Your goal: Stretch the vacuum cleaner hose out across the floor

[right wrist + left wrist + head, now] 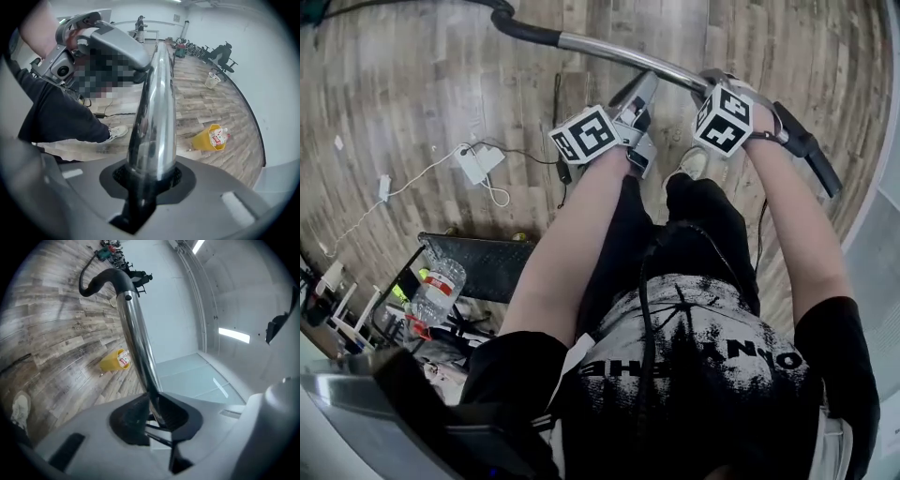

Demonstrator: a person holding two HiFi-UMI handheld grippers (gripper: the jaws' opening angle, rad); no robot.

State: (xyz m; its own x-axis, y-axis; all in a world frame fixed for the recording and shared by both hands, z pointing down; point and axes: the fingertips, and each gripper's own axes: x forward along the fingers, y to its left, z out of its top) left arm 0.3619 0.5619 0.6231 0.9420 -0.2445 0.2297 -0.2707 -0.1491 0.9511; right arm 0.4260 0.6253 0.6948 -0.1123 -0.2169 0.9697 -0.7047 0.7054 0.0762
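The vacuum cleaner's chrome tube (pixel 619 52) slants across the top of the head view. It joins the black hose (pixel 520 26) at the upper left and ends in a black grip (pixel 806 150) at the right. My left gripper (pixel 645 94) is shut on the tube's middle. In the left gripper view, the tube (pixel 136 333) rises from between the pads of the left gripper (pixel 155 411) to a black bend (pixel 105 280). My right gripper (pixel 710 82) is shut on the tube nearer the grip. The tube (pixel 154 103) fills the jaws of the right gripper (pixel 150 176).
A white power adapter (pixel 478 164) with its cable lies on the wood floor. A black cart (pixel 483 262) with a plastic bottle (pixel 439 291) stands at my lower left. A tipped yellow bin (pixel 213 137) lies near the curved glass wall (pixel 197 376). My shoe (pixel 694 161) is below the tube.
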